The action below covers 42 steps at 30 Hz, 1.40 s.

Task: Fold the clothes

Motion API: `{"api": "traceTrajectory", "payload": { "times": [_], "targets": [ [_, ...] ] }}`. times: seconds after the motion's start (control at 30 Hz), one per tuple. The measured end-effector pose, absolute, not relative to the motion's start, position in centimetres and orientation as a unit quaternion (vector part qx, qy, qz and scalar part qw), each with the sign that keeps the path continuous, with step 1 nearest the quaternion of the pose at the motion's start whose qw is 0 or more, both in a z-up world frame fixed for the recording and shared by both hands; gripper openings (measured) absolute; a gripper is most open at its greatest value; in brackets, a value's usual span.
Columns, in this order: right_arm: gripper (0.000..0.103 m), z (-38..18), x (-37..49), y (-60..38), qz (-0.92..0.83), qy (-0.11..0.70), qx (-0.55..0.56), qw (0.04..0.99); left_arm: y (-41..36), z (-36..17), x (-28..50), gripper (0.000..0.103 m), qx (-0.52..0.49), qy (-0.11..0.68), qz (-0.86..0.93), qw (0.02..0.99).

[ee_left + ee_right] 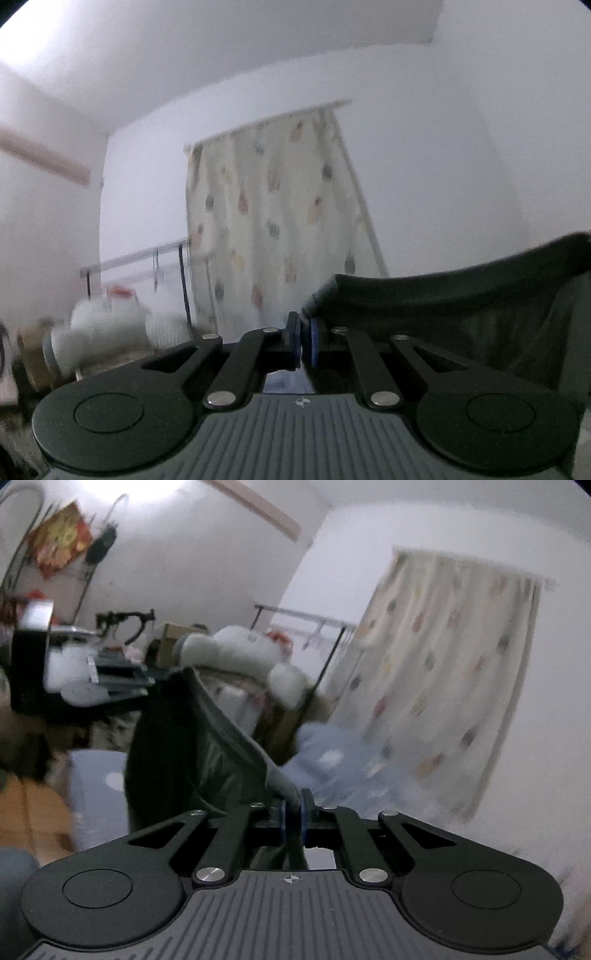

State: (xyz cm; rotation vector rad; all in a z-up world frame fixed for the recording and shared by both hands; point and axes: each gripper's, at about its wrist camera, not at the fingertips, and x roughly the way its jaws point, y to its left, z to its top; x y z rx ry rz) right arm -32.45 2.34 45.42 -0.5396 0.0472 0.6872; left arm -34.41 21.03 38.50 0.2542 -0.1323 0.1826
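A dark grey garment (pixel 461 295) is held up in the air between both grippers. In the left wrist view its edge stretches from my left gripper (pixel 303 341) up and to the right, and the cloth hangs below. My left gripper is shut on one corner of it. In the right wrist view the same dark garment (pixel 192 746) stretches up and to the left from my right gripper (pixel 293 818), which is shut on another corner. Both cameras point upward toward the walls.
A cream curtain with coloured spots (pixel 273 221) (pixel 443 672) hangs ahead. A clothes rail (pixel 140 254) and white plush toys (pixel 251 653) stand to the left. A light blue bedsheet (pixel 343 768) lies below the right gripper. Shelves with clutter (pixel 74 664) stand at far left.
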Motion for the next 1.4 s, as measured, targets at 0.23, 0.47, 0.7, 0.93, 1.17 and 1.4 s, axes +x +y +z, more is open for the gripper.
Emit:
{"api": "traceTrajectory", "payload": {
  "times": [0.23, 0.47, 0.7, 0.93, 1.17, 1.4],
  "targets": [
    [0.008, 53.9, -38.8, 1.0, 0.281, -0.083, -0.308, 0.905, 18.1, 47.4, -39.1, 0.008, 0.18, -0.138, 0.097, 0.969],
    [0.008, 61.4, -45.5, -0.2, 0.247, -0.177, -0.328, 0.894, 16.2, 54.4, -43.2, 0.008, 0.2, -0.187, 0.086, 0.958],
    [0.008, 64.9, -50.0, -1.6, 0.224, -0.241, -0.355, 0.875, 14.8, 58.8, -45.5, 0.008, 0.202, -0.228, 0.07, 0.95],
    [0.008, 63.5, -46.1, -3.3, 0.208, -0.222, -0.348, 0.887, 13.7, 57.5, -38.3, 0.008, 0.204, -0.178, 0.042, 0.962],
    [0.008, 58.4, -38.1, -5.9, 0.196, -0.151, -0.328, 0.912, 12.2, 53.0, -27.0, 0.008, 0.185, -0.114, -0.005, 0.976],
    [0.008, 51.6, -25.1, -7.5, 0.178, -0.057, -0.305, 0.934, 11.5, 46.1, -11.4, 0.008, 0.174, -0.018, -0.024, 0.984]
  ]
}}
